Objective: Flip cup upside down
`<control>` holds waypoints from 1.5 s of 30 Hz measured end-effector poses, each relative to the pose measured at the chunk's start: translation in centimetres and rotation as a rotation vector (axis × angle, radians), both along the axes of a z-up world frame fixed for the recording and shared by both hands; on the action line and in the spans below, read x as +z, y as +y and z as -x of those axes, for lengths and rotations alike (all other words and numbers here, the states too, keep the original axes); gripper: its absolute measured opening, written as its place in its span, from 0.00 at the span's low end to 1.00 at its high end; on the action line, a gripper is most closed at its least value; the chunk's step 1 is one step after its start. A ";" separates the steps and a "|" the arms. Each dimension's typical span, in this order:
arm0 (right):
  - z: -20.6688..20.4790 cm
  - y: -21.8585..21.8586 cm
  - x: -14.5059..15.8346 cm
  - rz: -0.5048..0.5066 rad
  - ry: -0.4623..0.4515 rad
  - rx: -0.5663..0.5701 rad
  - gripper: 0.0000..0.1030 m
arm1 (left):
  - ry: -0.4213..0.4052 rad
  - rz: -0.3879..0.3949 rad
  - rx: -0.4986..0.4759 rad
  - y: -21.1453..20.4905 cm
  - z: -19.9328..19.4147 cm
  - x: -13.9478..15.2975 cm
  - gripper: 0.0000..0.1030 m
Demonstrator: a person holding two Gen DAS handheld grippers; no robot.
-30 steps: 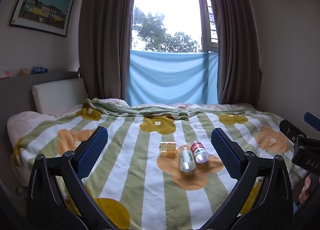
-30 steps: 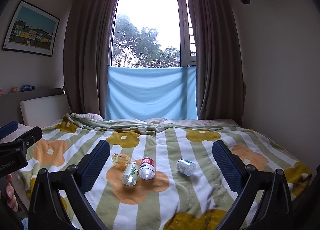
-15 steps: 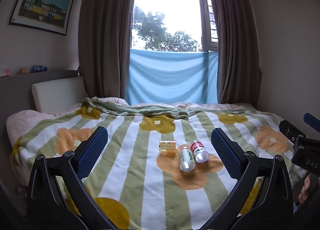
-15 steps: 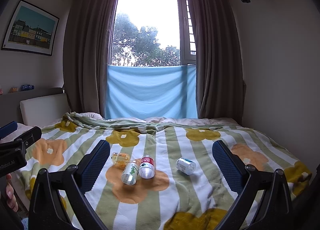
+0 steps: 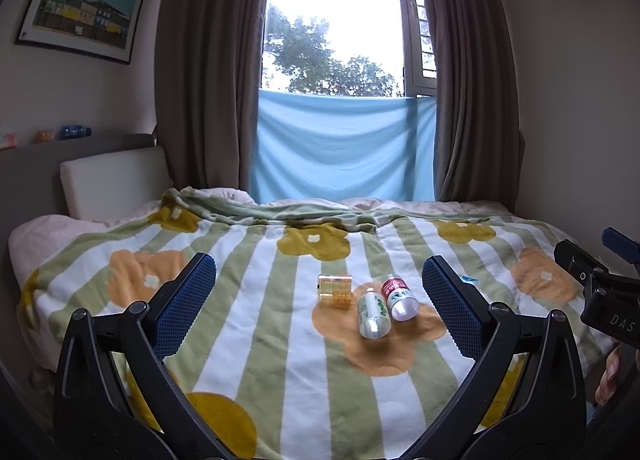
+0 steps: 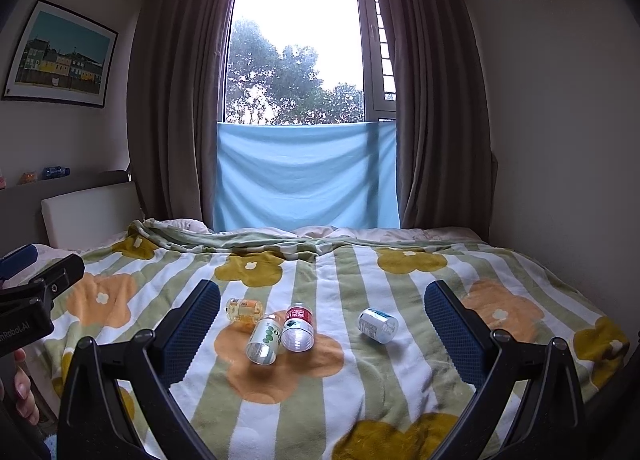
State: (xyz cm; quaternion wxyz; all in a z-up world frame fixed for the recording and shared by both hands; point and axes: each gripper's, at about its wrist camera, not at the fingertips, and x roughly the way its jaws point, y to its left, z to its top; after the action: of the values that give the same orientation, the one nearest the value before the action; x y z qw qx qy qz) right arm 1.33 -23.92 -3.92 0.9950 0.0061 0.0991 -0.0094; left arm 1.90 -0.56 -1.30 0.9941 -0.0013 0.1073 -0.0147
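Several cut-off clear plastic cups lie on their sides on the flowered blanket (image 5: 280, 340): a yellow cup (image 5: 335, 291) (image 6: 244, 310), a green-label cup (image 5: 373, 313) (image 6: 266, 338), a red-label cup (image 5: 398, 297) (image 6: 298, 327) and, further right, a blue-label cup (image 6: 378, 325). In the left wrist view only a sliver of the blue-label cup shows behind my finger. My left gripper (image 5: 317, 266) is open, held in the air short of the cups. My right gripper (image 6: 323, 288) is likewise open and empty, short of them.
The bed fills the room up to the curtains and a blue cloth (image 6: 304, 176) under the window. A headboard cushion (image 5: 112, 180) stands at the left. A wall (image 6: 560, 140) runs close along the bed's right side. A hand (image 6: 22, 392) holds the other gripper's body (image 6: 36, 300).
Both views have shifted only a little. The cups lie where they were and both grippers remain open.
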 end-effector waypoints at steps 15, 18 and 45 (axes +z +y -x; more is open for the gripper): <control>-20.5 -1.5 -3.1 -0.039 0.458 0.261 0.99 | 0.148 0.017 0.014 1.8 -4.9 -4.3 1.00; -27.2 -1.4 -5.8 -0.083 0.612 0.323 0.99 | 0.180 0.014 0.018 2.2 -5.9 -5.1 1.00; -46.3 -1.3 -22.6 -0.321 1.191 0.200 0.56 | 0.288 0.036 0.006 3.3 -9.2 -8.4 1.00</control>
State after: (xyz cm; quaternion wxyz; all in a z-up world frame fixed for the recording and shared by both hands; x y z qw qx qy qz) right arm 47.62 -25.18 -26.55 0.7517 0.1397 0.6372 0.0971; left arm 11.12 2.72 -9.70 0.9683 -0.0215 0.2487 -0.0132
